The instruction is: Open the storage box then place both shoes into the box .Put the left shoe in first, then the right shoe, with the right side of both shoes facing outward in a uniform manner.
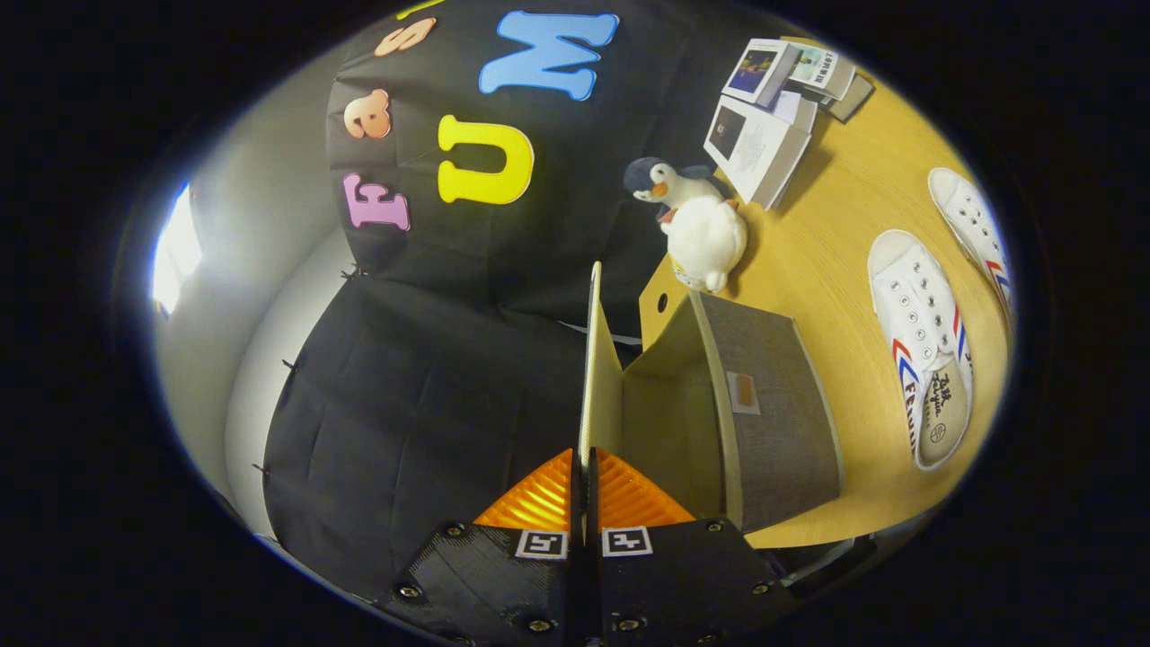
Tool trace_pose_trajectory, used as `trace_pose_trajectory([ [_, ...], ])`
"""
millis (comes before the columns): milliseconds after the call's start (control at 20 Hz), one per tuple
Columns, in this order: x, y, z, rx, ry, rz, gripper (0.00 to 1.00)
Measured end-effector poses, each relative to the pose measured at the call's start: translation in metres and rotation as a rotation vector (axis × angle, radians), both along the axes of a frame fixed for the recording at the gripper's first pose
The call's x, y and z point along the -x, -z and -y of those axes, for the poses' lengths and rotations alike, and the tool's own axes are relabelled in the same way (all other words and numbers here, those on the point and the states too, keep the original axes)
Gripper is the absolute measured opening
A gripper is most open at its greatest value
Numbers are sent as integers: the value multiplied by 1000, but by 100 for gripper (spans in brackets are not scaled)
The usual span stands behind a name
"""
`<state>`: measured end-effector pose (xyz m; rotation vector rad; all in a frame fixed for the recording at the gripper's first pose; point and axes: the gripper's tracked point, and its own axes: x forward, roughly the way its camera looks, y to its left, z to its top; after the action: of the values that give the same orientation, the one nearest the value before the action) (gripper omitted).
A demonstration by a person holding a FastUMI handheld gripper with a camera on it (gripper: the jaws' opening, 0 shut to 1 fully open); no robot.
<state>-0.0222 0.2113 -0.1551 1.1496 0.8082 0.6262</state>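
The gripper (582, 490) is clenched on the lid (594, 359) of the storage box (764, 404): its two fingers are drawn close together with the thin pale panel pinched edge-on between them, and both appear to press on it, though the contact itself sits low and is hard to see fully. The lid rises straight ahead of the fingers as a narrow strip, lifted clear of the box's body, so the box stands open. Just beside the lid, the box shows a pale inner wall and a grey fabric outer side with a small label patch; a round hole marks the tan end panel at its far end.

The box rests on a wooden table (835, 234). Beyond the box, close to its far end, sits a plush penguin (696, 220). Past the toy, a few books (773, 117) lie stacked near the table's far side. Well apart from the box, across bare tabletop, lie the two white canvas shoes with red and blue stripes: the nearer shoe (921, 346) lies sole down with its opening showing, and the farther shoe (975, 229) lies beyond it.
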Motion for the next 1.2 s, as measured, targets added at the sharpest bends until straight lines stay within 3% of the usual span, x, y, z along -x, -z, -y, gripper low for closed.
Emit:
trace_pose_trajectory([
  [750,2,-64,-83,161,-72,191,0],
  [1200,3,-73,-135,215,-109,244,0],
])
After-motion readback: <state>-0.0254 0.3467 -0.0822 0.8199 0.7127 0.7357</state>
